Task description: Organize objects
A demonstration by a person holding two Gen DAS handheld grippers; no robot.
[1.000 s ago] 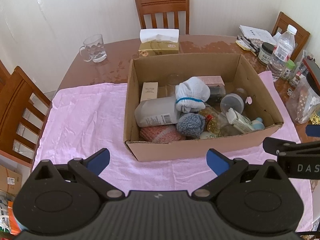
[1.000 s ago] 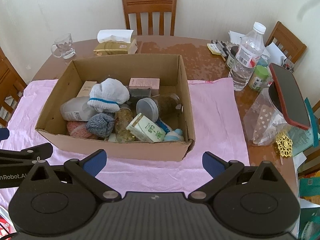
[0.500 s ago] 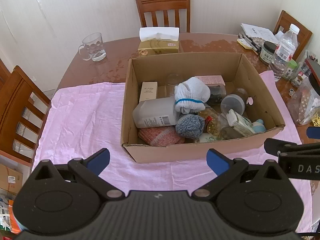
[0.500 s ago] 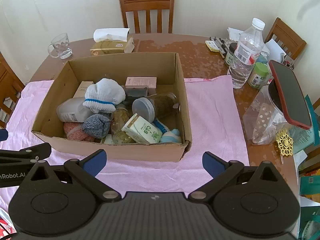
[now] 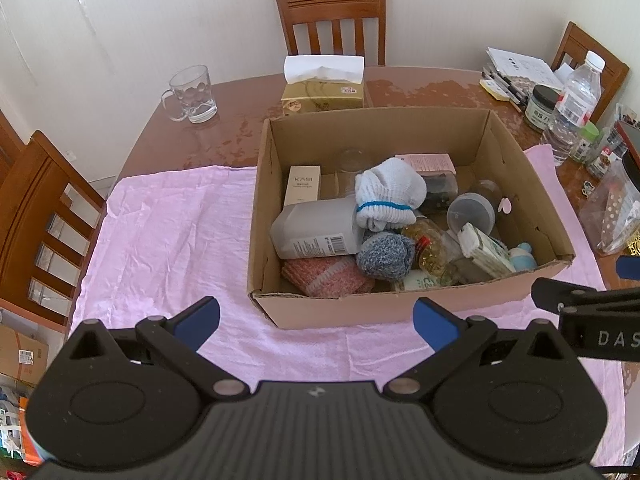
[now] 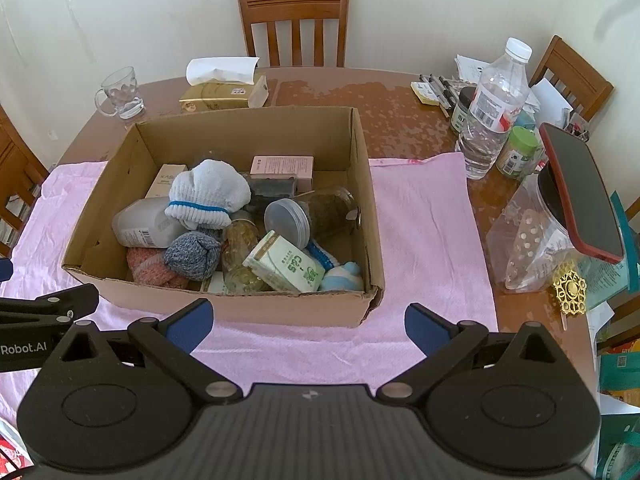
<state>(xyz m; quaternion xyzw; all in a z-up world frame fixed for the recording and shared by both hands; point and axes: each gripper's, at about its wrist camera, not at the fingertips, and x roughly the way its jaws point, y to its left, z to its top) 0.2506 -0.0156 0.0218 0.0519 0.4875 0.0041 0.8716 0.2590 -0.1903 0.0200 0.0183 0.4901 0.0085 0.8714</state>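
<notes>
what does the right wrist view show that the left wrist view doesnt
Only the right wrist view shows the phone in a red case, the gold ornament and the open right gripper head-on. Only the left wrist view shows the side chair, the floor carton and the open left gripper head-on. Both share the box of clutter, pink cloth, glass mug, tissue box and water bottle.

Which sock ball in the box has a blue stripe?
The white sock ball, the one on top, has the blue stripe. The grey-blue one below it is speckled, and the pink one has pale bands.
</notes>
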